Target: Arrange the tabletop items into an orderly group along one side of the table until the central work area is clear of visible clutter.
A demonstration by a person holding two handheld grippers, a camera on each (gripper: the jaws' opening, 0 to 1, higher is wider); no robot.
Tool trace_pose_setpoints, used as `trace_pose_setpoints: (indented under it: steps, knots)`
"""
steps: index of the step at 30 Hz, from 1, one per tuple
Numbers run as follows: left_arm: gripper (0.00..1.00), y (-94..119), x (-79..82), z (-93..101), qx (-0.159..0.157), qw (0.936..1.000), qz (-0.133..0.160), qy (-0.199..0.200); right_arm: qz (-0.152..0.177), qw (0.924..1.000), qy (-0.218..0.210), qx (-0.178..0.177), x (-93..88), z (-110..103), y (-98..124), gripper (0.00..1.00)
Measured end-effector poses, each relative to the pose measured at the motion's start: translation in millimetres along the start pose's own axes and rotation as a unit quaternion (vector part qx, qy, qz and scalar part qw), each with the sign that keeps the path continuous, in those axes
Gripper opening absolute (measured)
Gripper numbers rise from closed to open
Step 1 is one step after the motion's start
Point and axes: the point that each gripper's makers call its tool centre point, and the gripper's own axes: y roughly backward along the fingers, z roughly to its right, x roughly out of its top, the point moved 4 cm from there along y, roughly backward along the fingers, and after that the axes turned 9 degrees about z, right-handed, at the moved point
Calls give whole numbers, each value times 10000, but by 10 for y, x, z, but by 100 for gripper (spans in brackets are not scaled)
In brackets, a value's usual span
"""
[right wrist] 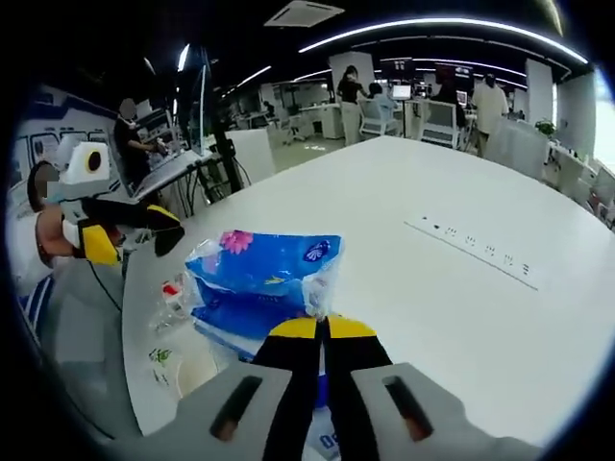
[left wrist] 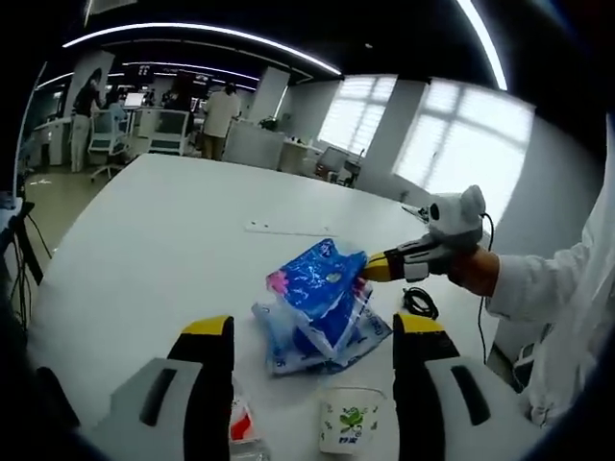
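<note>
1. One thin pinch is the main risk: the right hand-held gripper (right wrist: 324,328) is clenched on a fold of the blue pack (right wrist: 264,279), at its wrapper edge. I judge the film could stretch or slip out if the pack is dragged or lifted fast, and it would drop back onto the tabletop (right wrist: 461,288).
2. Two jaws of the left hand-held gripper (left wrist: 312,331) stand spread and released, holding nothing, short of the pack and offering it no support.
3. The pack lies near the tabletop's corner, resting on a loose plastic bag (left wrist: 327,346); pulling the pack may drag the bag along or leave it crumpled as clutter.
4. A paper cup (left wrist: 348,421) stands just in front of the left jaws, near the edge, and a small red-and-white wrapper (left wrist: 241,423) lies beside it. A careless sweep could knock the cup off.
5. A black cable (left wrist: 419,303) lies coiled near the pack and could snag.
6. Farther back the tabletop is bare; people and desks stand well apart in the background.
</note>
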Motion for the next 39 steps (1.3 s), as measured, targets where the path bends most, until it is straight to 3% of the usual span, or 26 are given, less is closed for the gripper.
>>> trace_pose_setpoints:
  steps: [17,20,26,32,39]
  knots:
    - [49,-371,138,299,-238,9996,-5,-173,596,9968,-321,-431,235,106,459,0]
    - [41,-432,166,380,-322,9992,5,-219,679,9958,-372,-485,255,123,537,0]
    - [34,-587,212,542,-545,9978,-31,-374,831,9932,-500,-643,265,195,743,0]
    - [12,-709,235,732,-868,9945,-89,-576,922,9906,-580,-822,239,271,943,0]
    - [5,-881,260,932,-1098,9911,-148,-737,1000,9869,-686,-1063,168,385,1199,0]
